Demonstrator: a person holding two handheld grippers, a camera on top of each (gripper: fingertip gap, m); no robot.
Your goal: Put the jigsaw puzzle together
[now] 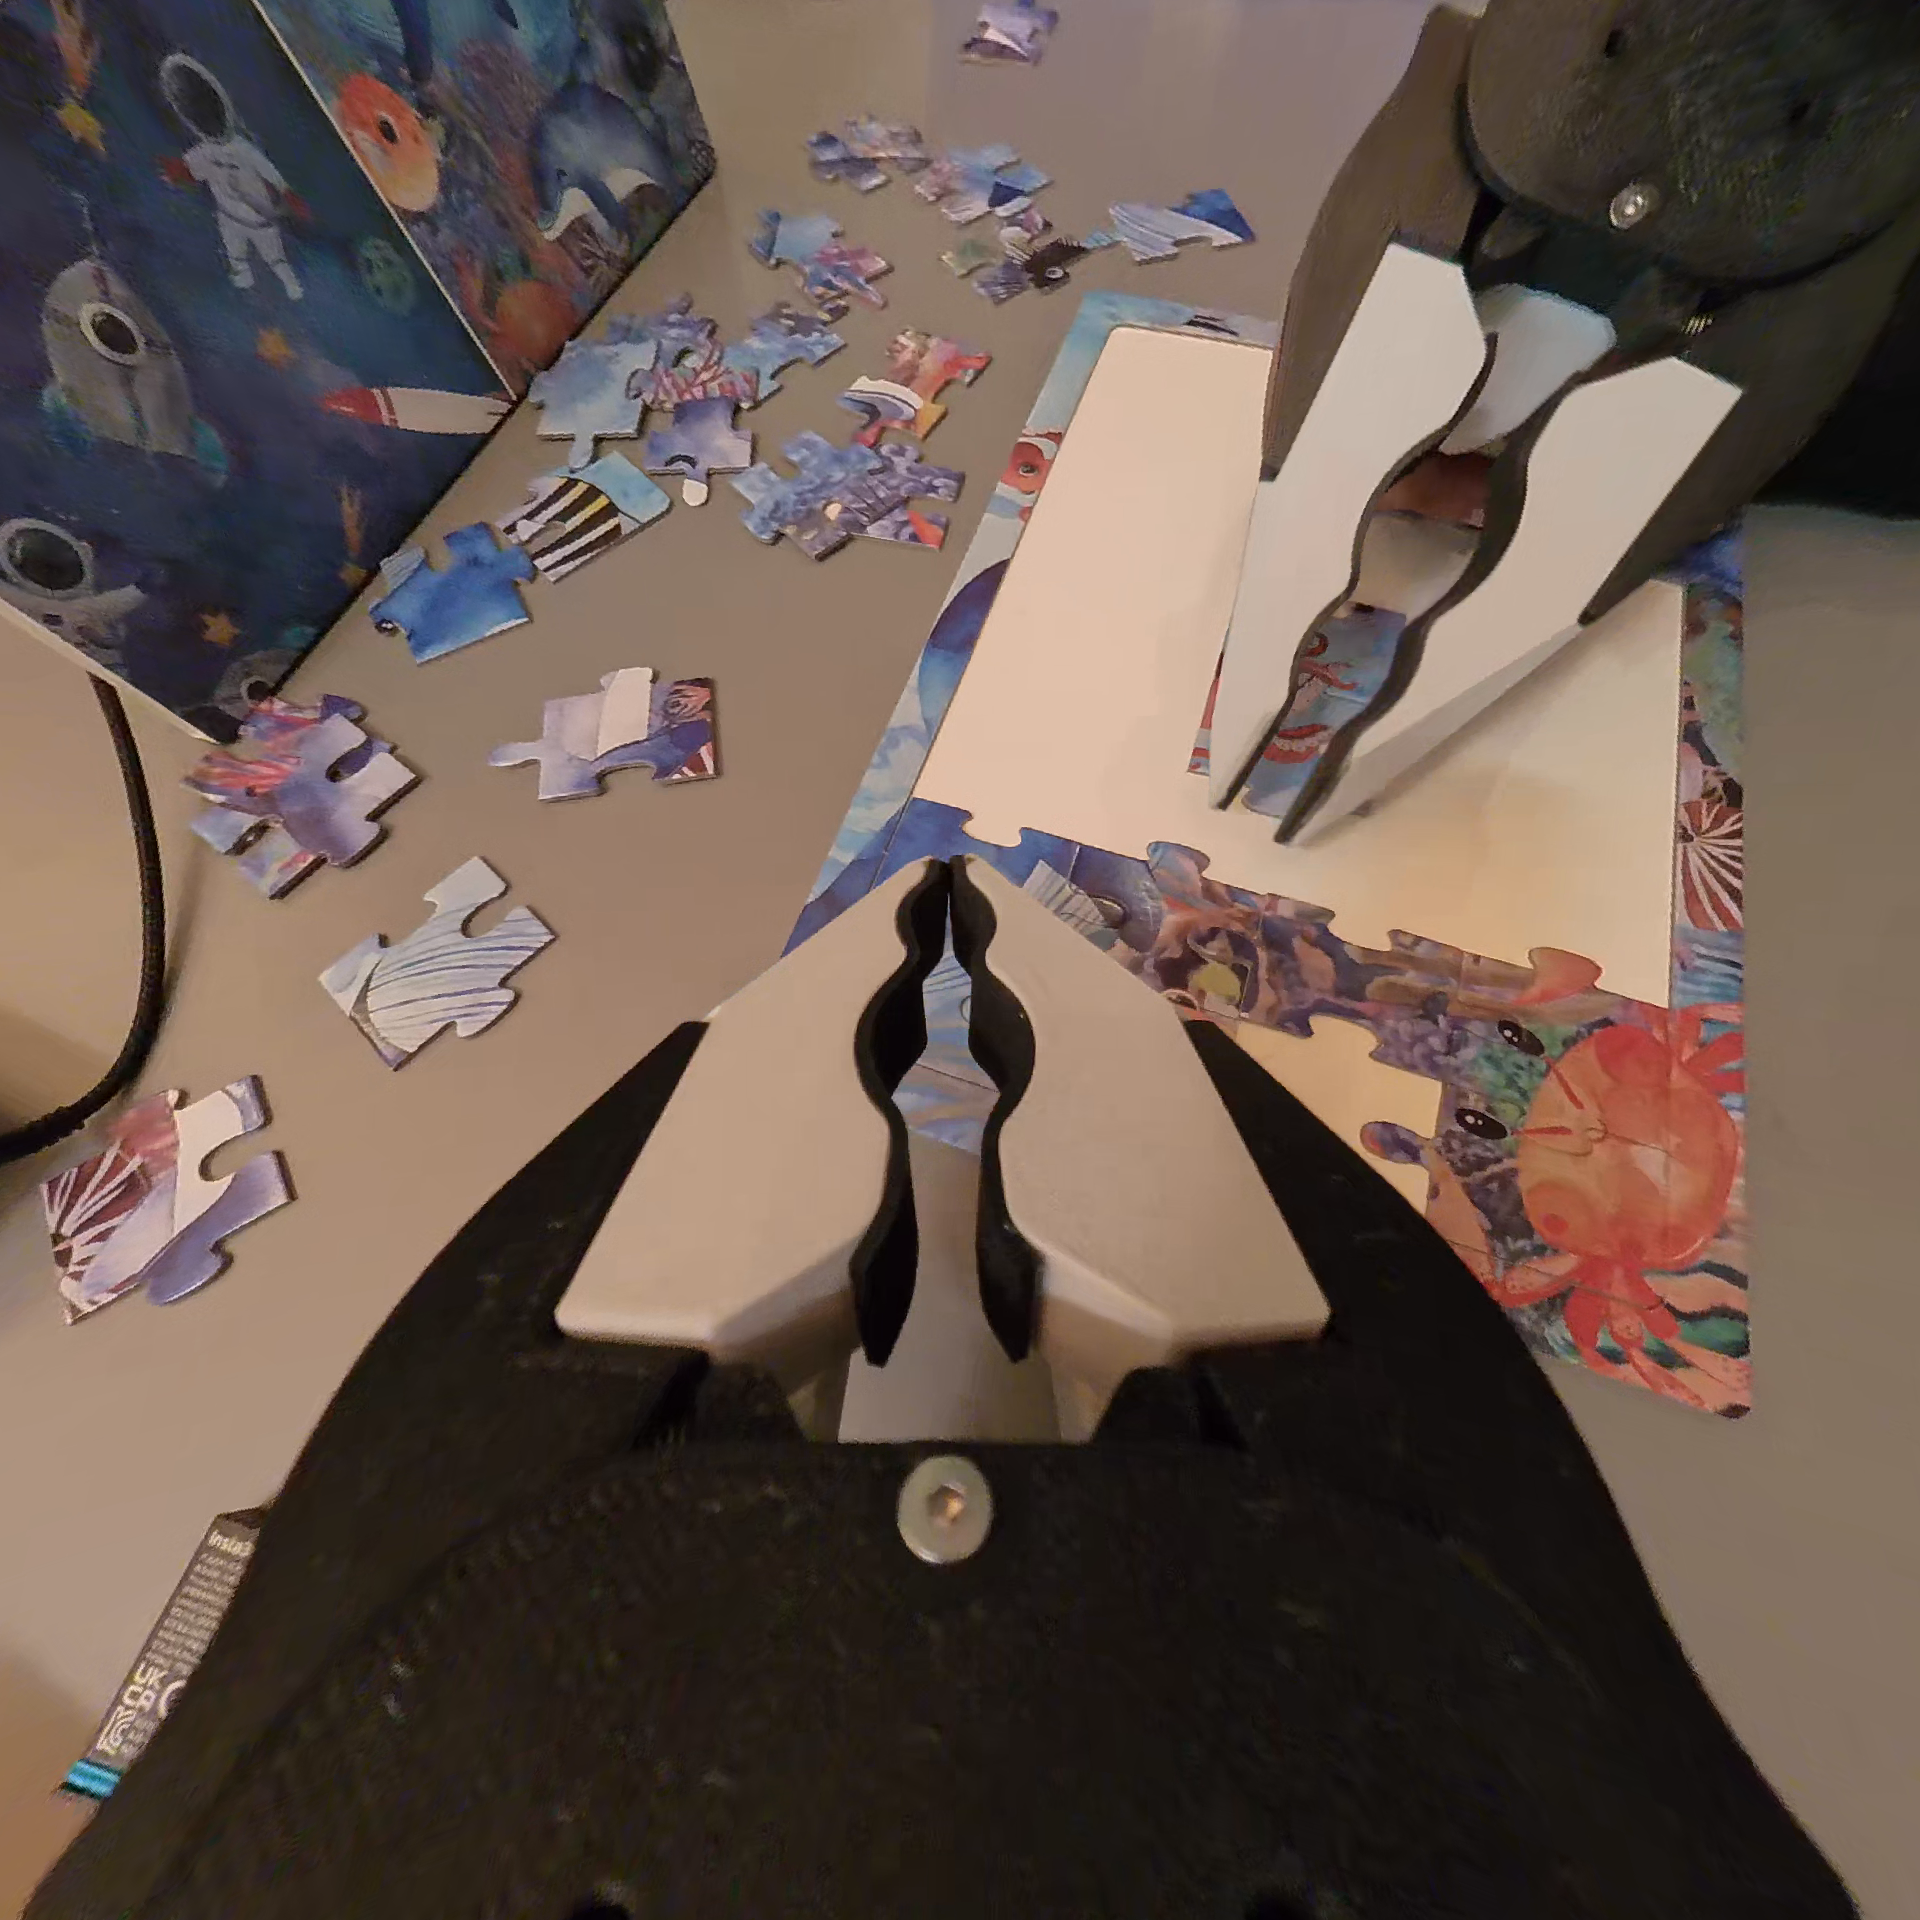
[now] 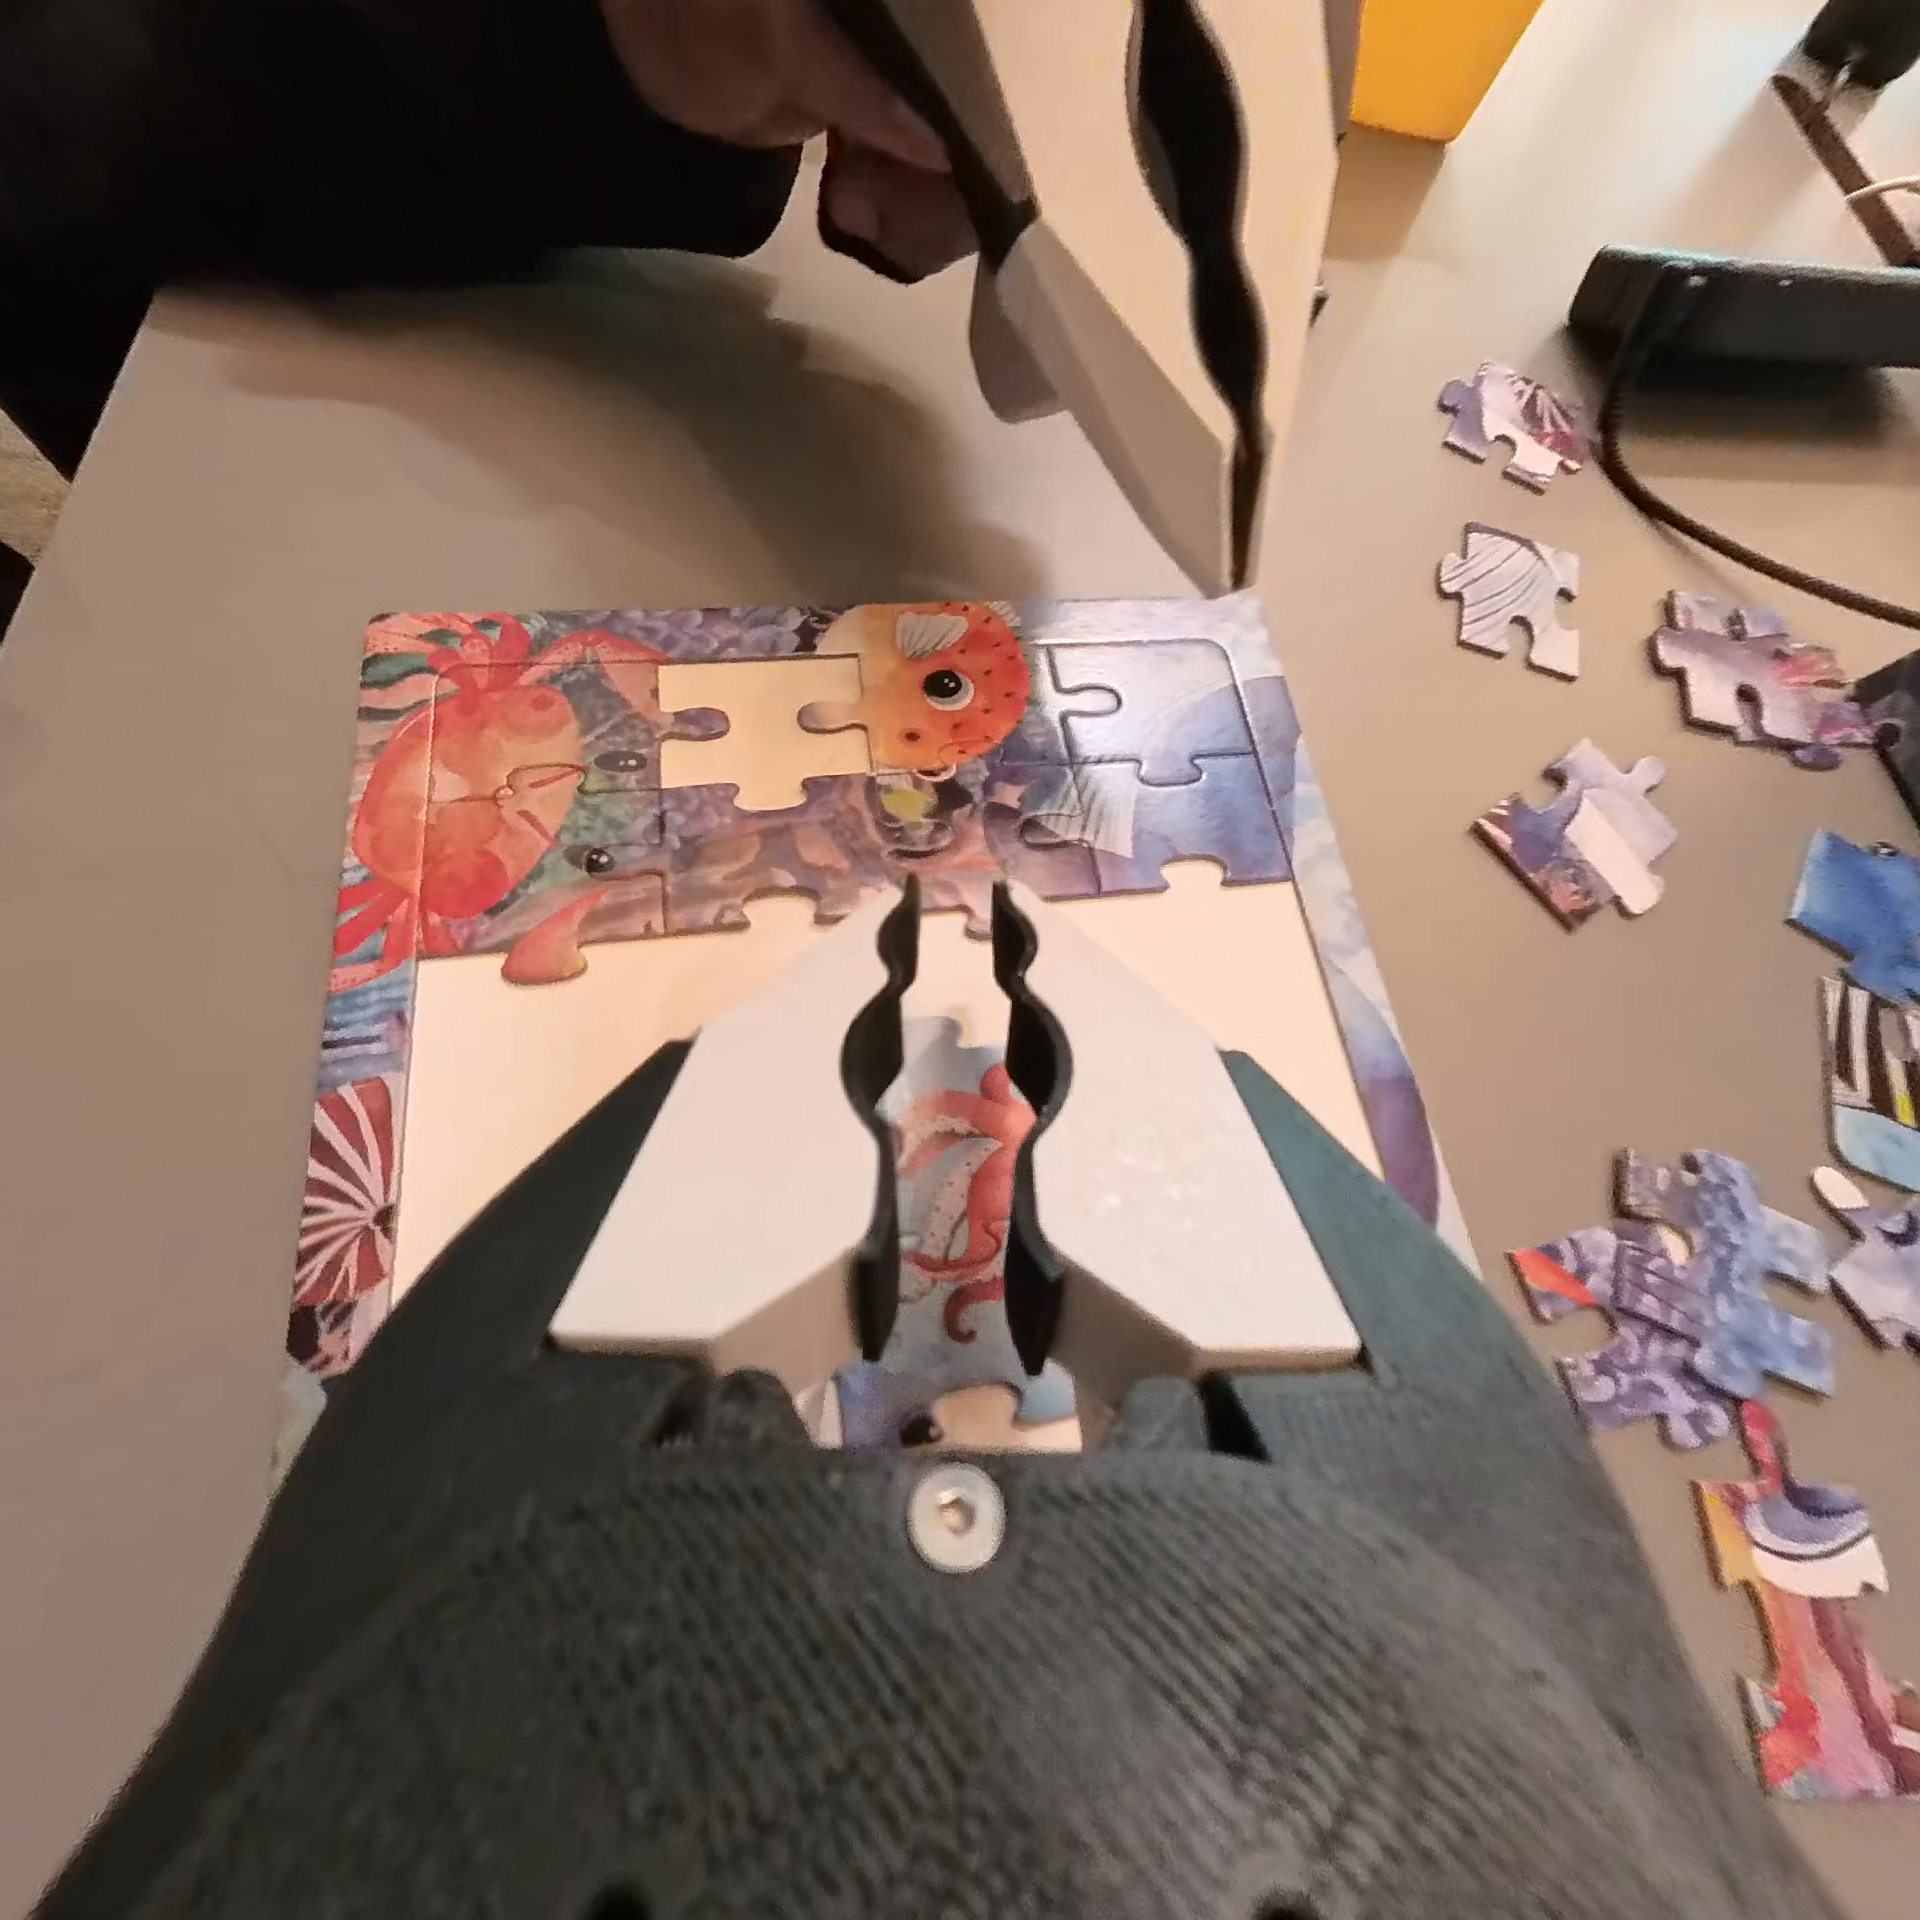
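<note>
The puzzle tray point(image 1: 1143, 520) lies on the grey table, its white base partly bare. A joined row of pieces with an orange crab point(image 1: 1621, 1153) fills its near edge. In the right wrist view the tray point(image 2: 520, 1039) shows the crab point(image 2: 468, 790), a pufferfish piece point(image 2: 935, 686) and one piece-shaped hole point(image 2: 758, 717). My right gripper point(image 2: 953, 888) stands tips-down on the tray, jaws slightly apart. It is over a loose red octopus piece point(image 2: 961, 1174) that lies flat under its fingers. It also shows in the left wrist view point(image 1: 1259, 821). My left gripper point(image 1: 951, 868) is shut and empty at the tray's corner.
Several loose pieces point(image 1: 644, 416) lie scattered left of the tray, and more point(image 2: 1704, 1309) show in the right wrist view. Two picture boxes point(image 1: 156, 364) stand at the far left. A black cable point(image 1: 135, 883) runs beside them. A black device point(image 2: 1745, 312) and a hand point(image 2: 883, 187) are farther off. My right fingertips sit around 7 centimetres from my left ones. From the right gripper's tips to the crab point(image 2: 468, 790) is close to 10 centimetres. It is also in sight in the left wrist view point(image 1: 1628, 1145).
</note>
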